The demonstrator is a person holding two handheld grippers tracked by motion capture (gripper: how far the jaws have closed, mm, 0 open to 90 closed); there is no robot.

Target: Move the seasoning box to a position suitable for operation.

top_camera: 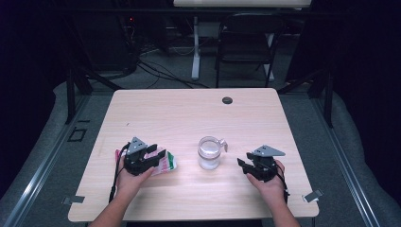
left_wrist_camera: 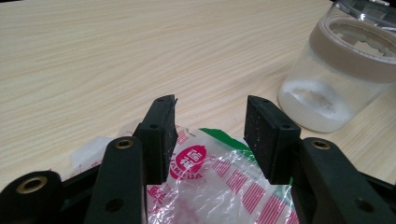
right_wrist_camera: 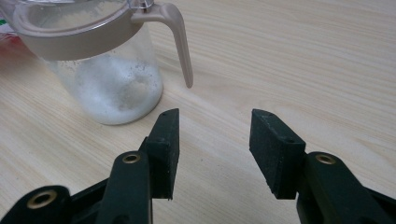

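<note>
Left gripper [left_wrist_camera: 211,135], spread over the plastic packet [left_wrist_camera: 219,186] at lower frame, could crumple it; right gripper [right_wrist_camera: 215,149] (also spread) might tip the jar [right_wrist_camera: 102,70].

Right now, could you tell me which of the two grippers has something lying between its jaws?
The left gripper: its open jaws straddle the pink-printed plastic packet. The right gripper is open over bare table, short of the jar.

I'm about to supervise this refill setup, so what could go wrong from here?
The left gripper hangs open over the plastic packet; thin, crinkly film could slip or tear when pinched. The jar stands close to the right gripper, with its handle facing the open jaws, so a careless approach might nudge or tip it and spill the white powder inside.
</note>
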